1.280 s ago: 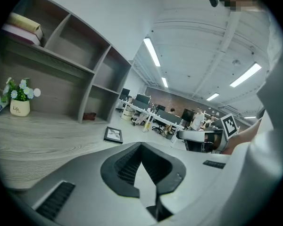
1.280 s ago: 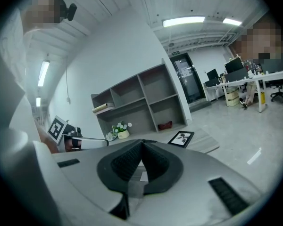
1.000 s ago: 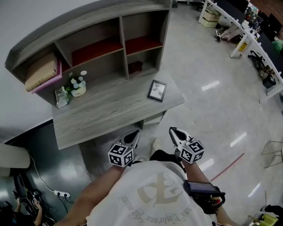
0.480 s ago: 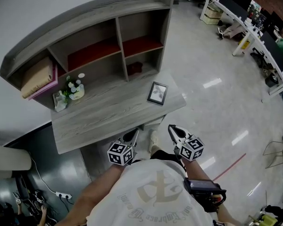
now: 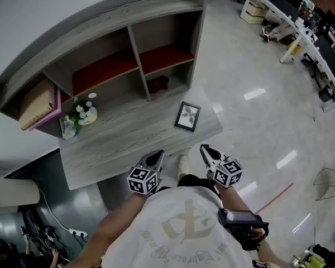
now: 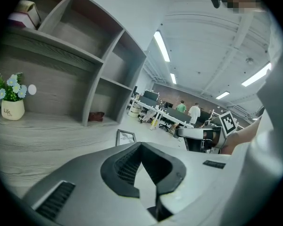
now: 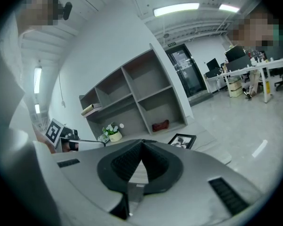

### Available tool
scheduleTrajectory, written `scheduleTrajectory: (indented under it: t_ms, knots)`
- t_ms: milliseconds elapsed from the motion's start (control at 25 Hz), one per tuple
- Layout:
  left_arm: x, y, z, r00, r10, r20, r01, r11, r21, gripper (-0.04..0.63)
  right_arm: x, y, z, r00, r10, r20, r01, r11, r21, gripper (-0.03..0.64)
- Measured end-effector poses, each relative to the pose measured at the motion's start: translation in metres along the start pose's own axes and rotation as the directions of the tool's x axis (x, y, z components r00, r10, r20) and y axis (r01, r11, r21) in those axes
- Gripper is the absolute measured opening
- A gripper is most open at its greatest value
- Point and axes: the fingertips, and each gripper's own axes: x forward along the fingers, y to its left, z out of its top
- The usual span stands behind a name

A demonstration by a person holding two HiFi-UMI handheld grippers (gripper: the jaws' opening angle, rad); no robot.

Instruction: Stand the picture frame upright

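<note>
The picture frame, dark-rimmed with a pale print, lies flat near the right end of the grey wooden desk; it also shows in the left gripper view and the right gripper view. My left gripper is shut with nothing in it, hanging just off the desk's near edge, well short of the frame. My right gripper is shut and empty too, off the desk's front right corner, nearer to the frame but apart from it. In the gripper views the jaws of the left gripper and the right gripper meet at the tip.
A shelf unit rises at the back of the desk, with a small dark red object in a lower cubby. A flower pot stands at the desk's left and a rolled cloth lies on a pink box. Office desks and people are far right.
The desk and frame have slid slightly lower and closer in the head view as the person steps nearer. Both grippers stay shut and keep their places before the body.
</note>
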Motion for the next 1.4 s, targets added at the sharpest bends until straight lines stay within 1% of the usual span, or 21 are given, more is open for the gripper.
scheduleTrajectory:
  t_ms: [280, 440, 640, 960, 1160, 1400]
  knots:
    - [0.044, 0.009, 0.018, 1.0, 0.002, -0.031, -0.002, 1.0, -0.002, 0.012, 0.023, -0.043, 0.017, 1.0, -0.006, -0.027, 0.007, 1.0, 0.03, 0.005]
    - [0.062, 0.019, 0.029, 0.999, 0.023, -0.042, -0.023, 1.0, 0.002, 0.012, 0.036, -0.065, 0.033, 0.999, -0.007, -0.035, 0.008, 0.999, 0.042, 0.005]
    - [0.08, 0.033, 0.044, 0.998, 0.055, -0.044, -0.054, 0.999, 0.006, 0.014, 0.062, -0.083, 0.051, 0.999, 0.014, -0.038, -0.012, 0.999, 0.043, 0.005]
    - [0.108, 0.045, 0.049, 0.992, 0.091, -0.082, -0.092, 0.996, -0.006, 0.012, 0.087, -0.117, 0.048, 0.996, 0.02, -0.082, -0.013, 0.996, 0.087, 0.005]
    - [0.128, 0.05, 0.053, 0.989, 0.105, -0.1, -0.107, 0.994, -0.013, 0.012, 0.098, -0.139, 0.047, 0.993, 0.021, -0.113, -0.01, 0.996, 0.093, 0.005]
    - [0.154, 0.056, 0.06, 0.988, 0.119, -0.102, -0.125, 0.991, -0.054, 0.014, 0.114, -0.161, 0.044, 0.988, 0.035, -0.149, -0.019, 0.994, 0.108, 0.005]
